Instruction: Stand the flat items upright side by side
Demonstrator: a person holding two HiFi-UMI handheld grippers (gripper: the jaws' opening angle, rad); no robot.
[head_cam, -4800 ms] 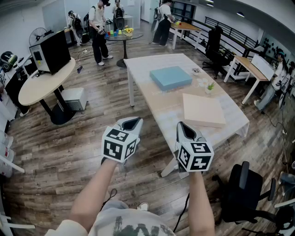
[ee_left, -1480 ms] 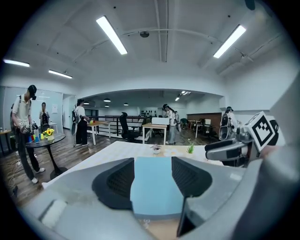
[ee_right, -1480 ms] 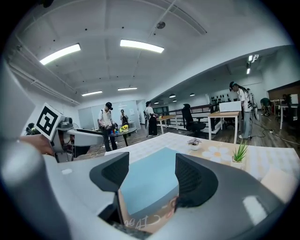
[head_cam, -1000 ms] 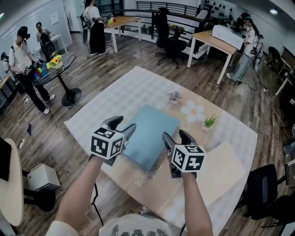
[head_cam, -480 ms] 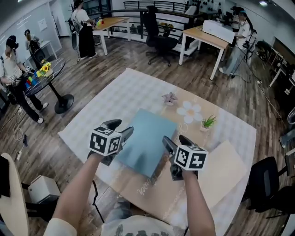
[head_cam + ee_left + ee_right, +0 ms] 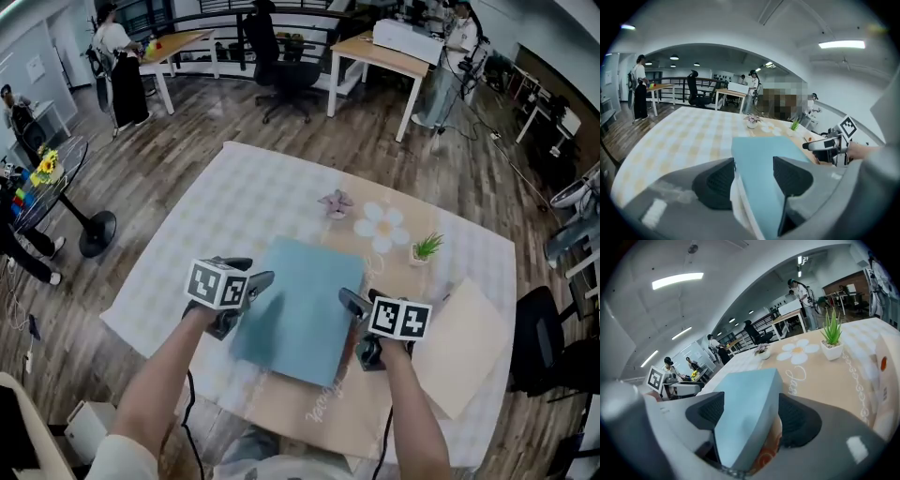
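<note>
A flat light-blue box lies on the checked tablecloth. My left gripper is at its left edge and my right gripper at its right edge. In the left gripper view the box pokes a corner in between the jaws of the left gripper, which are opening. In the right gripper view the right gripper straddles another corner of the box, jaws also opening, with cloth showing beside one pad. A flat beige box lies on the table to the right.
A small potted plant, a daisy-shaped mat and a small flower ornament stand beyond the blue box. The table edge runs close on the left. Office chairs, desks and people stand around the room.
I have closed in on the table. Both grippers have come down to the blue box's left and right edges, and its corners now sit between their jaws.
</note>
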